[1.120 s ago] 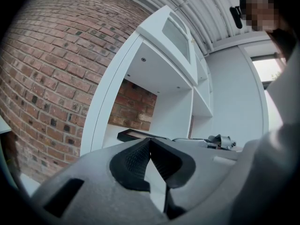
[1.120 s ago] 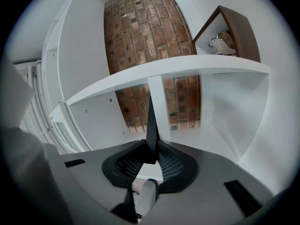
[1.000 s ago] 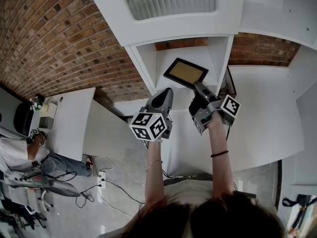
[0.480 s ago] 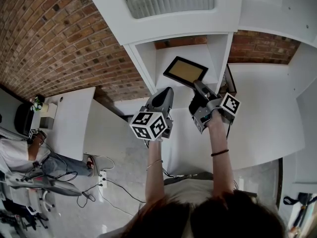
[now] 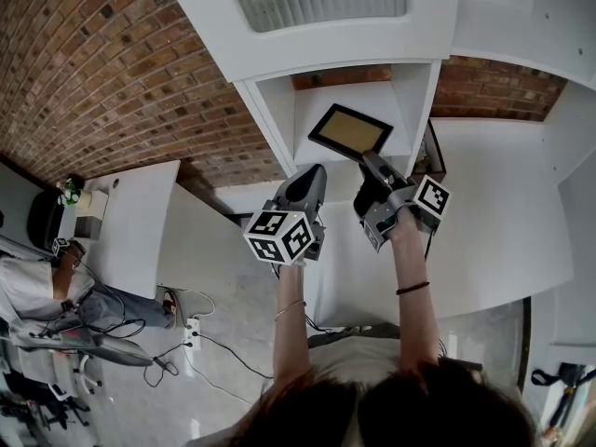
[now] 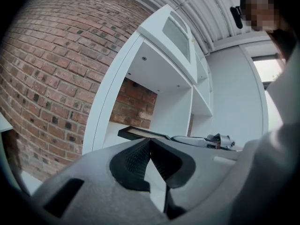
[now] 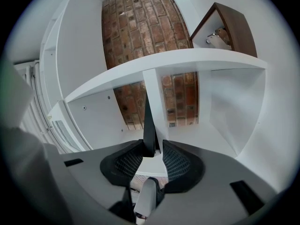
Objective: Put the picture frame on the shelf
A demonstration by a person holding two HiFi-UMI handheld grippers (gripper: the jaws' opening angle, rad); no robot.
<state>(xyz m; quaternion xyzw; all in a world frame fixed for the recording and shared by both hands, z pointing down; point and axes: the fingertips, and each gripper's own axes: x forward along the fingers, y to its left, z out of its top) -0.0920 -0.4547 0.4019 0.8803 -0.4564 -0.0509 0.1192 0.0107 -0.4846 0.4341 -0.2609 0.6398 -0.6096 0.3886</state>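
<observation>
Black-edged with a tan middle, the picture frame [image 5: 350, 130] hangs in the mouth of the open compartment of the white shelf [image 5: 410, 110], pinched at its near corner by the right claw [image 5: 370, 161]; in the right gripper view the two ribbed pads [image 7: 180, 165] close on the frame's thin dark edge [image 7: 149, 125], which rises straight up between them toward a white shelf board [image 7: 187, 60]. From the left gripper view the frame [image 6: 140, 134] lies nearly flat and is seen edge-on in front of the compartment's brick back; whether it touches the shelf floor cannot be told. The left claw [image 5: 312, 177] sits below and to the left of the frame, apart from it; its jaws meet tip to tip with nothing between them [image 6: 150, 142]. A second, brown frame [image 5: 430, 152] leans just past the compartment's right wall; it shows at the upper right of the right gripper view [image 7: 234, 27]. Red brick wall [image 5: 112, 73] runs to the left of the shelf; a person [image 5: 37, 287] sits at the lower left of the head view, beside a white bench [image 5: 140, 222].
</observation>
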